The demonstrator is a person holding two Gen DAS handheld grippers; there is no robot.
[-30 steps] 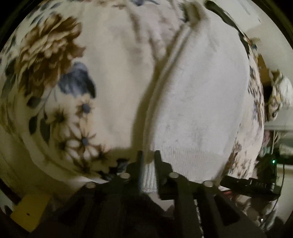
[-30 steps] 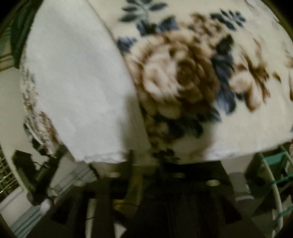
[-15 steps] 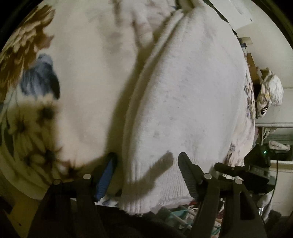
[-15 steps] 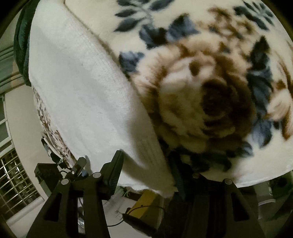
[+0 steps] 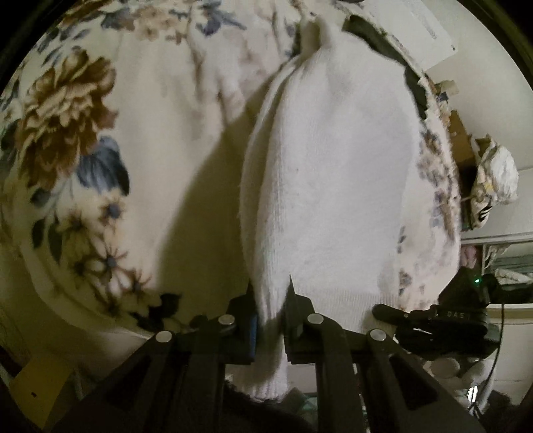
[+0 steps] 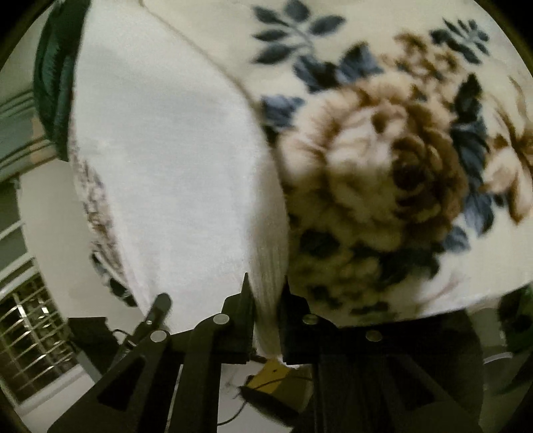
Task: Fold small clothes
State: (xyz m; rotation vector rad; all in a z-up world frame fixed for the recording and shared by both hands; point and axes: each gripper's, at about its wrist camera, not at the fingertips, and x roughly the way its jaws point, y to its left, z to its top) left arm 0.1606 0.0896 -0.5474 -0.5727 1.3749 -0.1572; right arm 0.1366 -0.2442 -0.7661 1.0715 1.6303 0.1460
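A white knitted garment (image 5: pixel 333 173) lies on a cream floral blanket (image 5: pixel 70 133). My left gripper (image 5: pixel 269 293) is shut on the garment's ribbed hem at its left near corner, and cloth hangs down between the fingers. In the right wrist view the same white garment (image 6: pixel 173 173) fills the left half over the floral blanket (image 6: pixel 393 160). My right gripper (image 6: pixel 265 289) is shut on the ribbed hem at the garment's right near corner. The far end of the garment bunches into a small peak (image 5: pixel 319 30).
The blanket's near edge drops off just in front of both grippers. The other gripper's black body (image 5: pixel 443 319) shows at the right in the left wrist view. A dark green cloth (image 6: pixel 56 76) lies at the far left. A barred window (image 6: pixel 30 333) is at lower left.
Half a second ago both grippers were open around the hem. Now both have shut on the garment's near corners.
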